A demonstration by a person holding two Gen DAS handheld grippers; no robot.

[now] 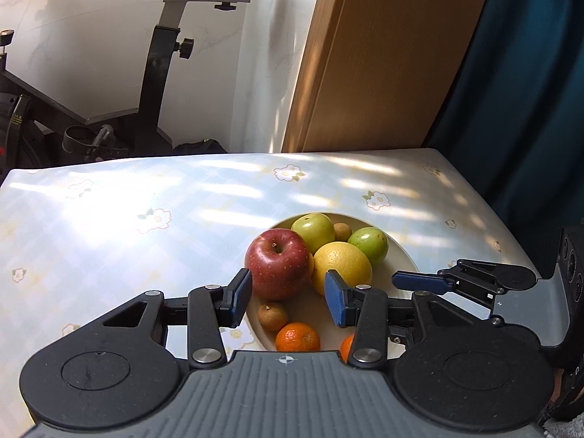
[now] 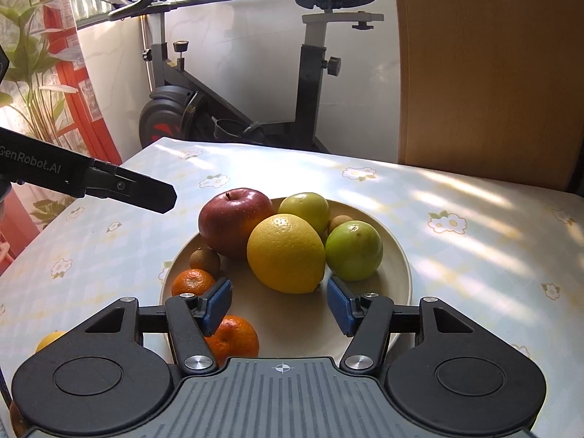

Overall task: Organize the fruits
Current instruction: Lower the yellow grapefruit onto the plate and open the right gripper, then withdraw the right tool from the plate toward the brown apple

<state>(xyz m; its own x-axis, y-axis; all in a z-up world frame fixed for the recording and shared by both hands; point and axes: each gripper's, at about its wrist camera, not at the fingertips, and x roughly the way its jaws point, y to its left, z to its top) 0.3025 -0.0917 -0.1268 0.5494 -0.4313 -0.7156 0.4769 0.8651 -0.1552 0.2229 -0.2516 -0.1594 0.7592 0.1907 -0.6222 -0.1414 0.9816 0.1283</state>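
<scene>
A cream plate [image 1: 405, 255] [image 2: 398, 266] on the flowered table holds a red apple [image 1: 279, 262] [image 2: 233, 221], a yellow citrus [image 1: 343, 262] [image 2: 286, 252], two green fruits [image 1: 314, 226] [image 2: 354, 250], small brown fruits [image 1: 272, 315] [image 2: 204, 259] and two mandarins [image 1: 297, 337] [image 2: 233, 339]. My left gripper [image 1: 288, 299] hovers open over the plate's near side; the apple lies just ahead and the pads do not press it. Over the plate's front my right gripper [image 2: 279, 306] stands open, the yellow citrus just beyond its pads and nothing held.
A yellow fruit [image 2: 49, 339] lies on the table left of the plate. An exercise bike [image 2: 237, 109] stands behind the table, beside a wooden panel [image 1: 383, 58] and a dark blue curtain [image 1: 529, 91]. The table's right edge [image 1: 511, 226] is close to the plate.
</scene>
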